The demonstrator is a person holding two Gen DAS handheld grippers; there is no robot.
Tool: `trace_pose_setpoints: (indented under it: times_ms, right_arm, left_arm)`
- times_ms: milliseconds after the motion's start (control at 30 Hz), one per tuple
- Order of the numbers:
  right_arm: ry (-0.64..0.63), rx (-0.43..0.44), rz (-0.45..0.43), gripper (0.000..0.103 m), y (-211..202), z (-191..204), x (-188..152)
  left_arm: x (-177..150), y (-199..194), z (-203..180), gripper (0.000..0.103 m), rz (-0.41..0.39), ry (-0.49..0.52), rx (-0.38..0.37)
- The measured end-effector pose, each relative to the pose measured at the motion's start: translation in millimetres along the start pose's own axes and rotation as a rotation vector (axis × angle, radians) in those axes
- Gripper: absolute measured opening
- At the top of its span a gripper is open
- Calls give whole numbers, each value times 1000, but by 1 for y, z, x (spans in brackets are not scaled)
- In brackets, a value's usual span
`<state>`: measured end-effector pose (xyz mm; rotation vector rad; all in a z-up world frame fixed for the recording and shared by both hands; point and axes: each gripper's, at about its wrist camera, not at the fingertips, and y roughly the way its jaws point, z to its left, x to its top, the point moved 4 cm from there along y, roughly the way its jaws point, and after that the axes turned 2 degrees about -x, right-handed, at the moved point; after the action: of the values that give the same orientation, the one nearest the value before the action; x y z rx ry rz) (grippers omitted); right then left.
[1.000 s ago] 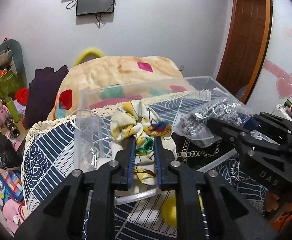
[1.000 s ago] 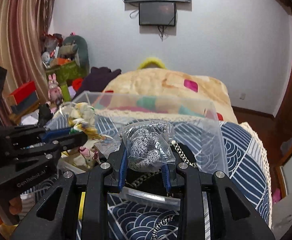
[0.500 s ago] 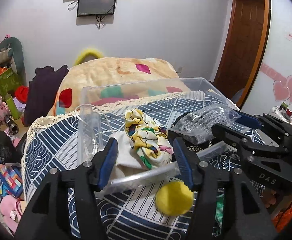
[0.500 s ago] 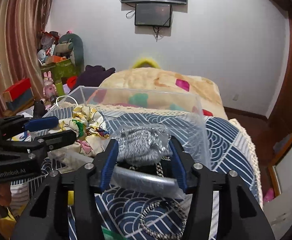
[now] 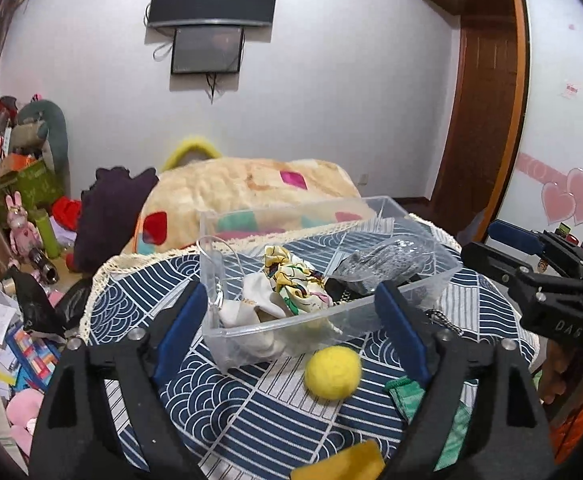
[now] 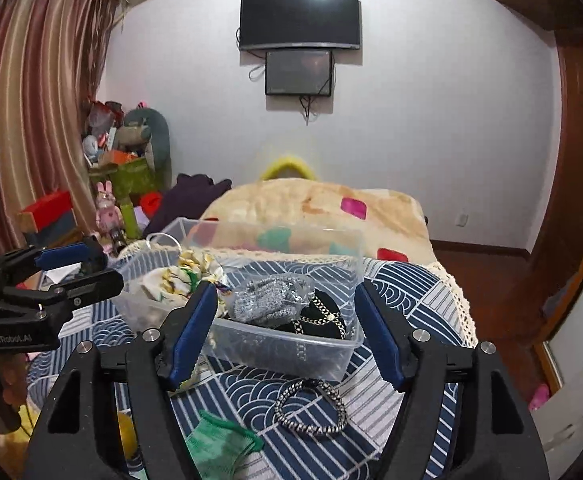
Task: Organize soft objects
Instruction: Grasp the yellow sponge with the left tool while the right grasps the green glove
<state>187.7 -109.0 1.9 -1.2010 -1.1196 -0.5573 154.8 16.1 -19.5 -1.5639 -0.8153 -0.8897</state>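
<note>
Both your grippers hang spread and empty over the worktop (image 5: 251, 412), w/ the clear bin (image 5: 323, 324) straight ahead of each.

Left gripper (image 5: 291, 332): jaws wide apart, nothing between them but the bin's near wall seen beyond. Just this side of that wall, a bit right of your centreline, sits the yellow ball (image 5: 333, 372) on the blue-and-white cloth, apart from the bin. It looks the nearest loose soft thing to this gripper: slightly right and down. Round, so no long axis to line up on. A green pouch (image 5: 419, 400) lies further right, partly hidden behind the right finger.

Right gripper (image 6: 287, 332): also released, jaws framing the bin's right end. Between gripper and bin, right of centre, lies the braided cord (image 6: 311, 408) in a loop, its longer span running roughly left-right across your fingers. The green pouch (image 6: 219, 440) lies lower left, by the left finger.

Inside the bin: floral cloth (image 5: 295, 280) and white sock (image 5: 251, 304) at the left end, grey bagged knit (image 6: 269, 298) and black chained item (image 6: 323, 320) at the right.

Judgement: ball is the left's pick, cord the right's; pouch lies btwn the two and could go to either. Bin is forward of all three, so each carry would be short and straight ahead.
</note>
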Motion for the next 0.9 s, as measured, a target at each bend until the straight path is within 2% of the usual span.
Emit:
trace_pose_setpoints:
  times_ms: [233,567,800,900]
  right_arm:
    - [-12,18,-2,72,-14,9,-12]
    - [-1,34,98,72,-5,26,-57]
    - [8,89,168,72,-1,35,-84]
    - [-10,86,189,72,-1,40,-96]
  left_arm:
    - [-15,-19,-4,98,-6,-3,-7]
    - [-67,-19,-6,98,75,16,27]
    - [-100,-13,-12,98,140,2,4]
    - [-111,-8,-14,98,176,-21,-19]
